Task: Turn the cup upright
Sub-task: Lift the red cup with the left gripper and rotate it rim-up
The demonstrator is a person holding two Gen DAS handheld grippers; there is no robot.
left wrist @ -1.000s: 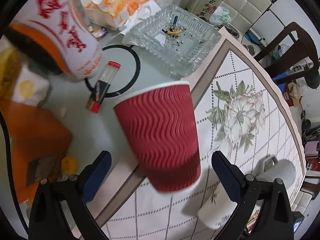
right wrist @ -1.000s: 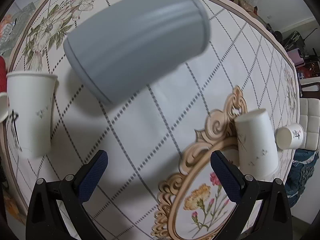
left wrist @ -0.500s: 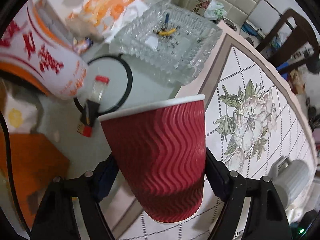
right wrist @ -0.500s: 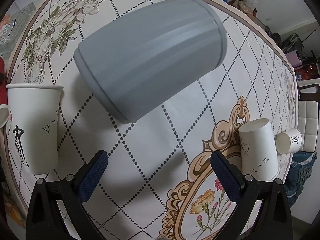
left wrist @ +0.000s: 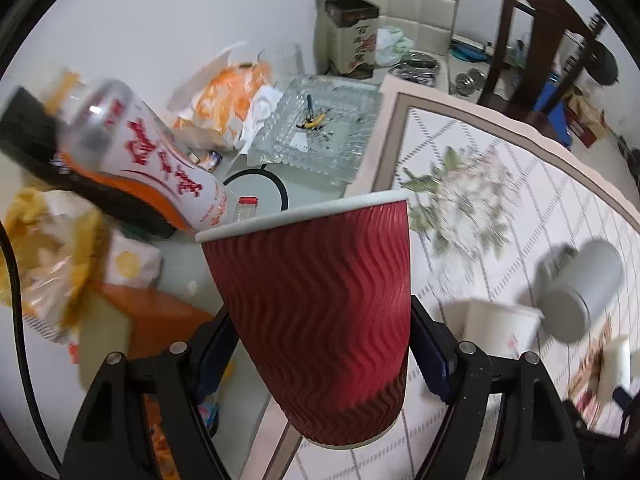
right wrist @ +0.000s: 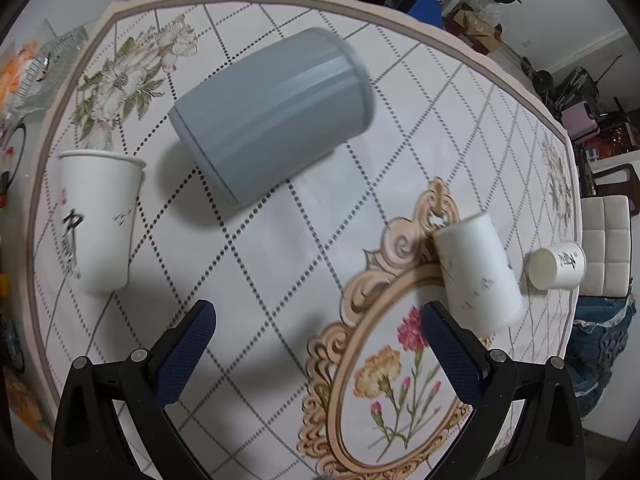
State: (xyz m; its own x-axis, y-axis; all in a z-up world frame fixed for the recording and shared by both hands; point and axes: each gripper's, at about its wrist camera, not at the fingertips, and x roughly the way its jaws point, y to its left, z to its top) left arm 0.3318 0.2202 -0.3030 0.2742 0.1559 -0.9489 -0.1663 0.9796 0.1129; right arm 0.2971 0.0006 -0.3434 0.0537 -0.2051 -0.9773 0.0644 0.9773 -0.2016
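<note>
The left tongs (left wrist: pixel 320 356) clamp the red cup (left wrist: pixel 316 312) mouth-up above the bench's (right wrist: pixel 256 280) edge. The right tongs (right wrist: pixel 318 336) gape wide, nearer the grey cup (right wrist: pixel 276 116), which lies on its side mid-bench, long axis slanting away.
</note>
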